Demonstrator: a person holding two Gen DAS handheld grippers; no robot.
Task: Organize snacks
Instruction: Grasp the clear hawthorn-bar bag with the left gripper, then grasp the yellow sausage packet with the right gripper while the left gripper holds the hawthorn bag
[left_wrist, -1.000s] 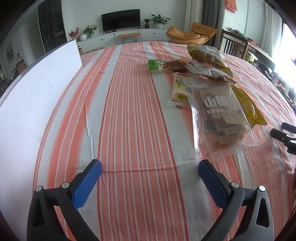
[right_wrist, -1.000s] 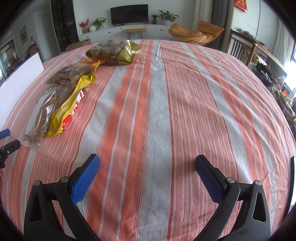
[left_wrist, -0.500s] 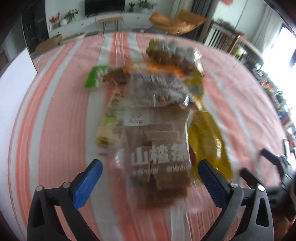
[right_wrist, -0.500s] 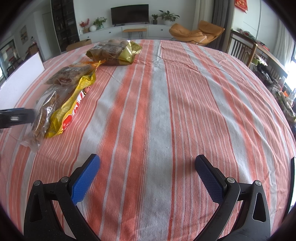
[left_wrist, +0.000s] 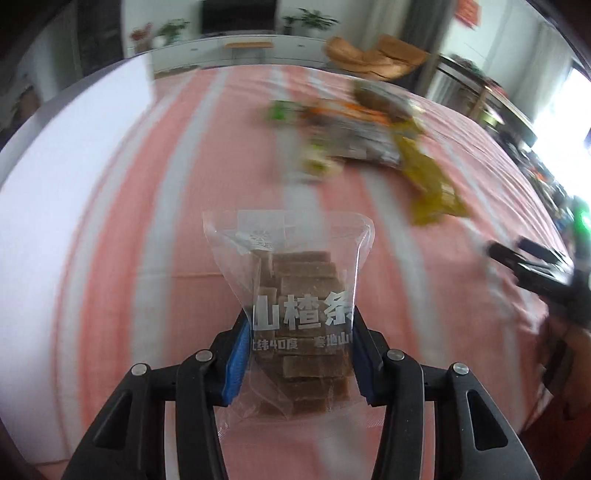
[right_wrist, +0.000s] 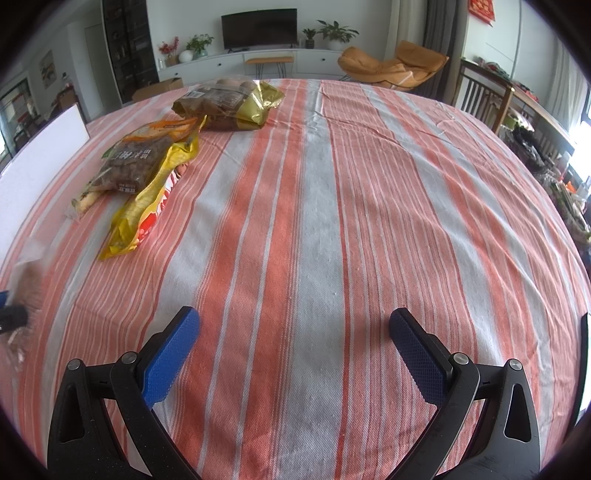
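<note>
Left tongs (left_wrist: 299, 354) clamped on the clear bag of brown bars (left_wrist: 295, 295), both blue pads squeezing its lower sides, and the bag looks lifted clear of the striped tabletop (left_wrist: 147, 221). The surroundings are smeared, so this is a carry in full swing. To do it well, I'd say: keep the squeeze firm but not crushing, because slippery film can slide out, and hold the bag level so the bars don't shift toward the open top end. Where it should land is not something I can tell from here.

Right tongs (right_wrist: 293, 343) spread wide, gripping nothing, poised over bare cloth.

Now the difference between views. The left camera reads the bag's white lettering and the stacked bars, with the pile at one o'clock a blur. The right camera gives that pile sharp at ten to eleven o'clock: a yellow packet (right_wrist: 147, 206), a dark-filled pouch (right_wrist: 136, 162), a gold bag (right_wrist: 229, 103) beyond. It catches the carried bag only as a haze at nine o'clock.
</note>
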